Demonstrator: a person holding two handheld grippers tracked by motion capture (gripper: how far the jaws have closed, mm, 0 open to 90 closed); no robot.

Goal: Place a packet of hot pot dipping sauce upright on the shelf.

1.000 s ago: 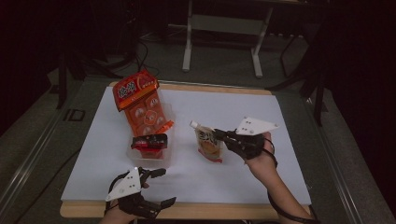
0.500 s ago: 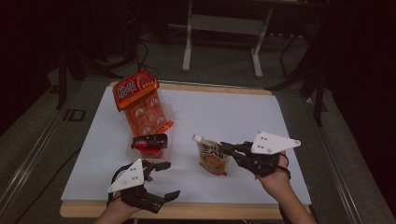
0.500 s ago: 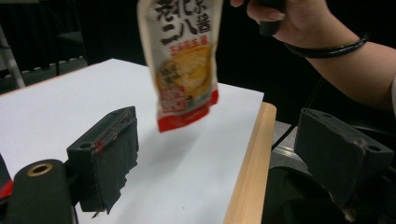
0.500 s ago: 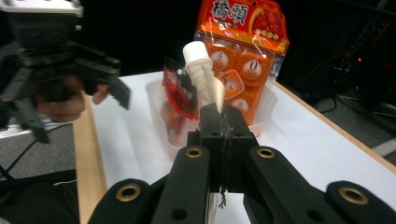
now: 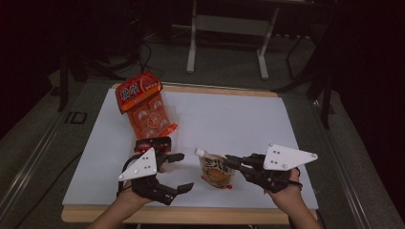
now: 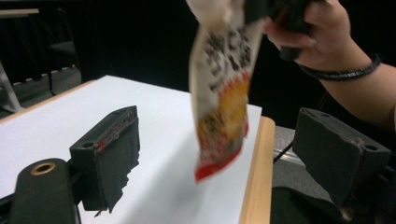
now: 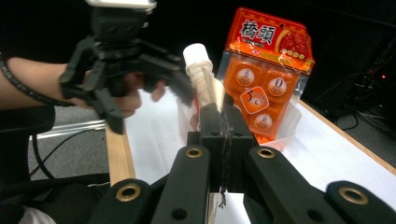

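Since last frame, my right gripper [image 5: 228, 161] pulled spouted pouch [image 5: 217, 171] nearer, clamped, seemingly lifted; left gripper [image 5: 184, 171] jaws apart, empty.

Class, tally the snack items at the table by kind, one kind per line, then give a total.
Spouted pouch, held in the right gripper: 1
Orange multi-cup pack: 1
Small dark red-trimmed item, kind unclear: 1
Total: 3

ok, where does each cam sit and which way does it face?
High view: above the person's side, looking forward and down on the white table; both forearms enter below.
Left gripper view: rides the left gripper, facing the hanging spout pouch and the other hand.
Right gripper view: rides the right gripper, shut on that pouch, facing the orange snack pack.
All share the pouch.
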